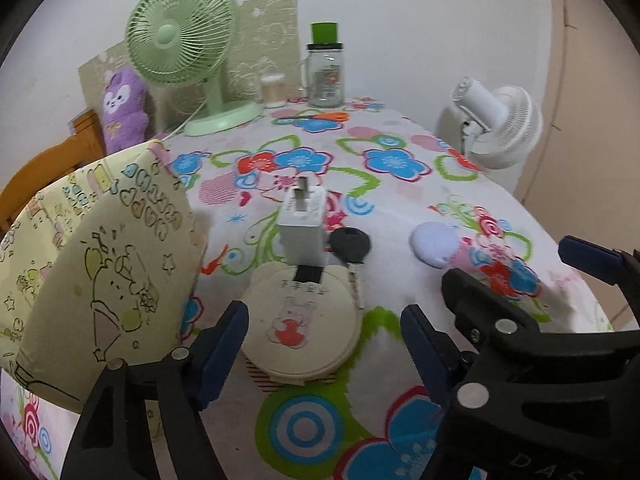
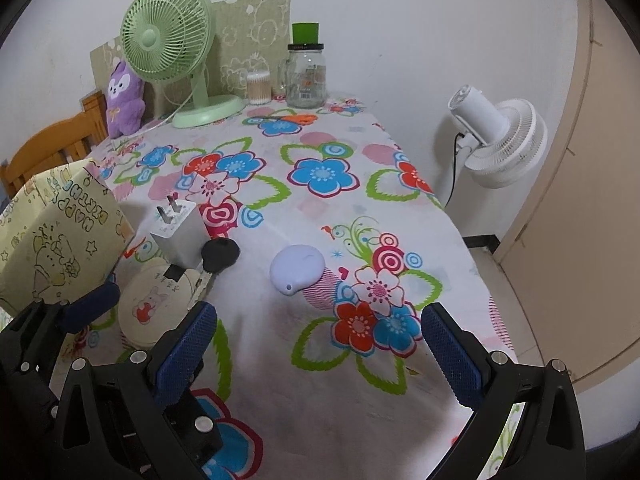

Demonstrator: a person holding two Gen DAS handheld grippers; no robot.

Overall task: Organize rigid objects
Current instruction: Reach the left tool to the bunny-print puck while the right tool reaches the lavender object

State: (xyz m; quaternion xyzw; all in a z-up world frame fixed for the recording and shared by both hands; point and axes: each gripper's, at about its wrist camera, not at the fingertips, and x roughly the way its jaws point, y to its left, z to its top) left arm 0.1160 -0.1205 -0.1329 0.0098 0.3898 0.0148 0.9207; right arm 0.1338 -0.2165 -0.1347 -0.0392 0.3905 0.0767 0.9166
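Note:
A round cream compact with a rabbit picture [image 1: 300, 322] lies on the flowered tablecloth [image 1: 400, 208]. A white plug adapter [image 1: 301, 226] stands on its far edge, and a black-headed key [image 1: 351, 254] lies at its right. A pale lilac oval case [image 1: 434, 243] lies further right. My left gripper [image 1: 324, 354] is open just before the compact, empty. My right gripper [image 2: 318, 354] is open and empty over the cloth, the lilac case [image 2: 296, 270] ahead of it, the compact [image 2: 154, 306], adapter [image 2: 180, 236] and key [image 2: 218, 258] to its left. The right gripper's body [image 1: 540, 344] shows beside the left.
A yellow patterned gift box [image 1: 100, 264] stands at the left, also in the right wrist view [image 2: 56, 240]. At the back are a green desk fan [image 1: 184, 44], a purple plush [image 1: 122, 108], a cotton swab tub [image 1: 273, 90] and a glass jar [image 1: 325, 74]. A white fan [image 2: 500, 140] stands off the table's right edge.

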